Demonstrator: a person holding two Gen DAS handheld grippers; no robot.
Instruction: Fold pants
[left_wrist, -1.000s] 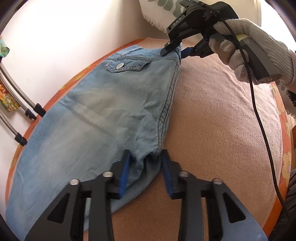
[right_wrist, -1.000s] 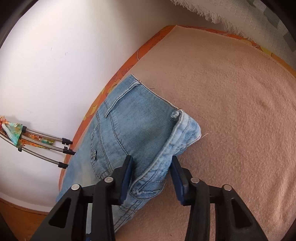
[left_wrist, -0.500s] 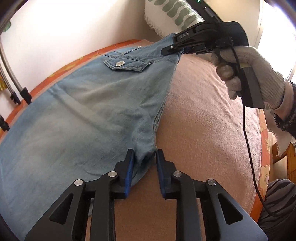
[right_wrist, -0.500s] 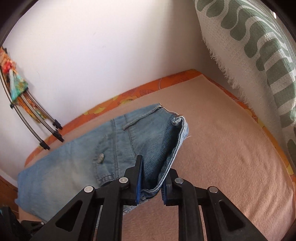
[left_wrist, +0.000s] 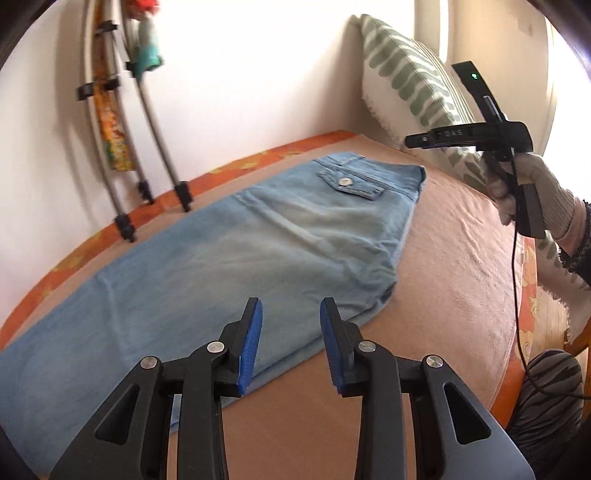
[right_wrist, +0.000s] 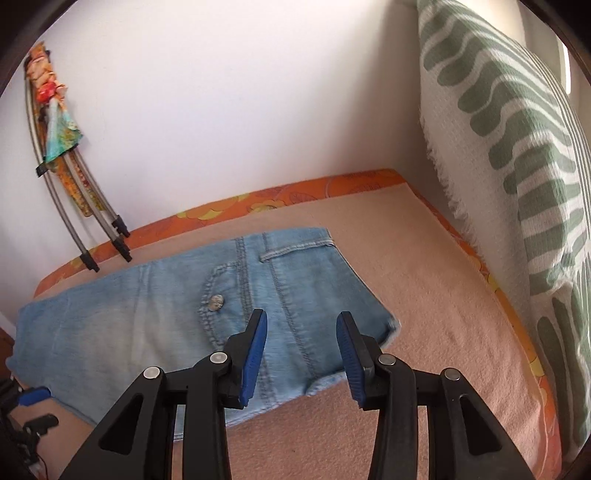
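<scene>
Light blue jeans lie flat on a pink blanket, folded lengthwise, back pocket with a metal button facing up. They also show in the right wrist view. My left gripper is open and empty, raised above the jeans' near edge by the crotch. My right gripper is open and empty, raised above the waistband end. It also shows in the left wrist view, held in a white-gloved hand above the waistband corner.
A white pillow with green stripes stands against the wall beside the waistband end. Grey metal rods with colourful cloth lean on the wall behind the jeans. The bed has an orange floral edge. A black cable hangs from the right gripper.
Both grippers were shut on the jeans' edge, holding it up. They have let go, opened and pulled back upward. The jeans now lie flat on the blanket.
</scene>
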